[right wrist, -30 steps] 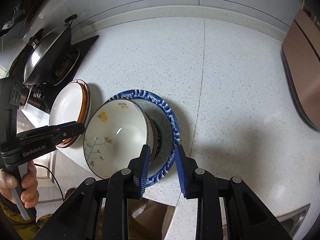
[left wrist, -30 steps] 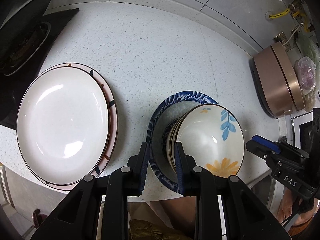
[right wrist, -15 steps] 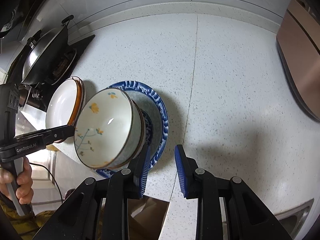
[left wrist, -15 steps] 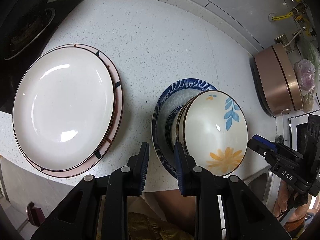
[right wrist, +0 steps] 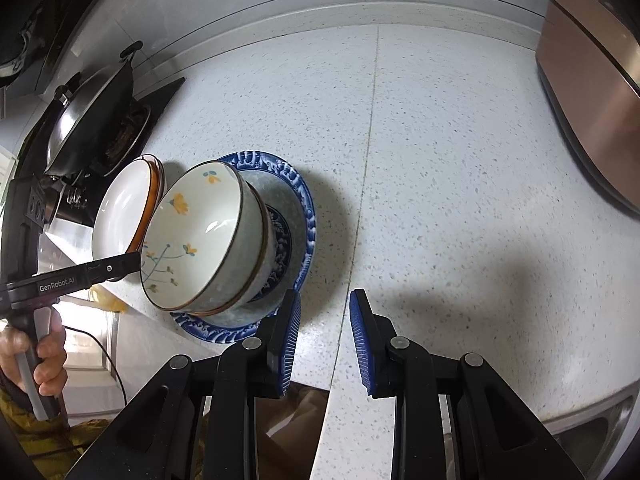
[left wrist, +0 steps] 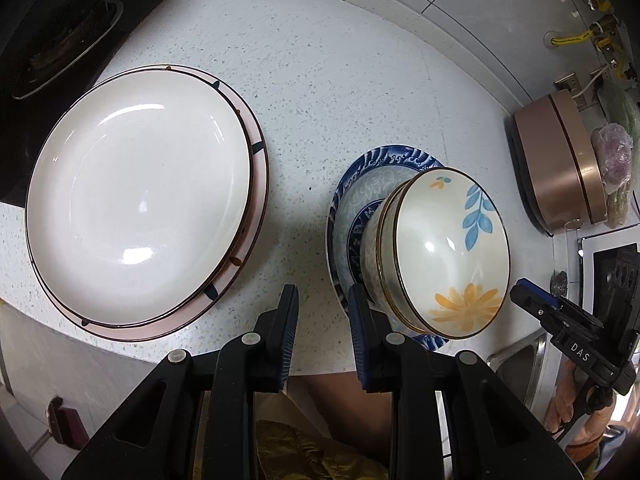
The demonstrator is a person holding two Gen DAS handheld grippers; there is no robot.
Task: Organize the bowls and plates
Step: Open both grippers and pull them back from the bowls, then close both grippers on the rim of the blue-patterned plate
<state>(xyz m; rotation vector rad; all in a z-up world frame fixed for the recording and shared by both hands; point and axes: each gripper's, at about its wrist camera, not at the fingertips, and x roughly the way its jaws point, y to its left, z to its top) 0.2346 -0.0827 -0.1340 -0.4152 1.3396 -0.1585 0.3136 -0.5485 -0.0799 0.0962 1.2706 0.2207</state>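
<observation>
Stacked floral bowls (left wrist: 444, 248) sit in blue-rimmed plate (left wrist: 384, 160) on speckled table (left wrist: 320, 80) — white plate (left wrist: 136, 200) well left, by stove (left wrist: 60, 28); copper appliance (left wrist: 560, 164) right. Left hand-held gripper (left wrist: 323, 320) and right hand-held gripper (right wrist: 325, 328): jaws slightly apart, pinching nothing.

Stacked floral bowls (right wrist: 192, 236) resting in a blue-rimmed plate (right wrist: 306, 208) on the speckled tabletop (right wrist: 460, 184); right tool (right wrist: 324, 316) empty, jaws apart.

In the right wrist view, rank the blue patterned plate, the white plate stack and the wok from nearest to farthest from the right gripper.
1. Blue patterned plate, just left of the right gripper.
2. White plate stack, farther left, behind the bowls.
3. Wok, upper left on the stove.
</observation>
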